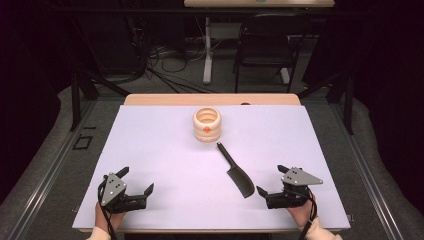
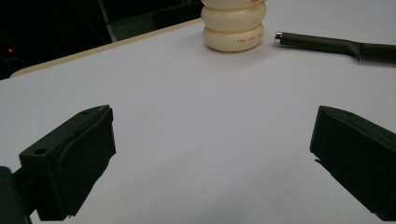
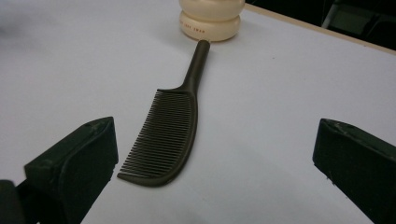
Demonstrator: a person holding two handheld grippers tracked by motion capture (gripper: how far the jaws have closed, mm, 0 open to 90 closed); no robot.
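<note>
**Both grippers wide open at the near edge, comb lying flat between them and the cup**

Nearest the camera, two hands hold the grippers low at the near edge of the white sheet [image 1: 165, 150]. Left gripper [image 1: 137, 182] stands with its jaws spread wide and nothing between them; the bare sheet shows in the gap in its own view. Right gripper [image 1: 272, 181] is likewise fully spread and holds nothing, its near jaw just beside the comb's toothed end without touching it.

Comb [image 3: 170, 133] lies flat on the sheet, just left of the right gripper in the high view and well apart from the left one. Its long axis runs diagonally: the round handle points away toward the cup [image 1: 207, 124], the broad toothed end toward the near edge. In the right gripper view the handle tip stops just short of the cup's base, and the teeth face left.

Nothing stands between either gripper and the comb. The comb is dark, matt plastic with fine, close teeth and a curved back. The cup is cream, glossy, built of stacked rounded rings, open at the top, with a small orange mark on its side. It stands upright near the sheet's far edge. Beyond the table are a chair [image 1: 265, 45] and loose cables [image 1: 165, 60] on the floor.
</note>
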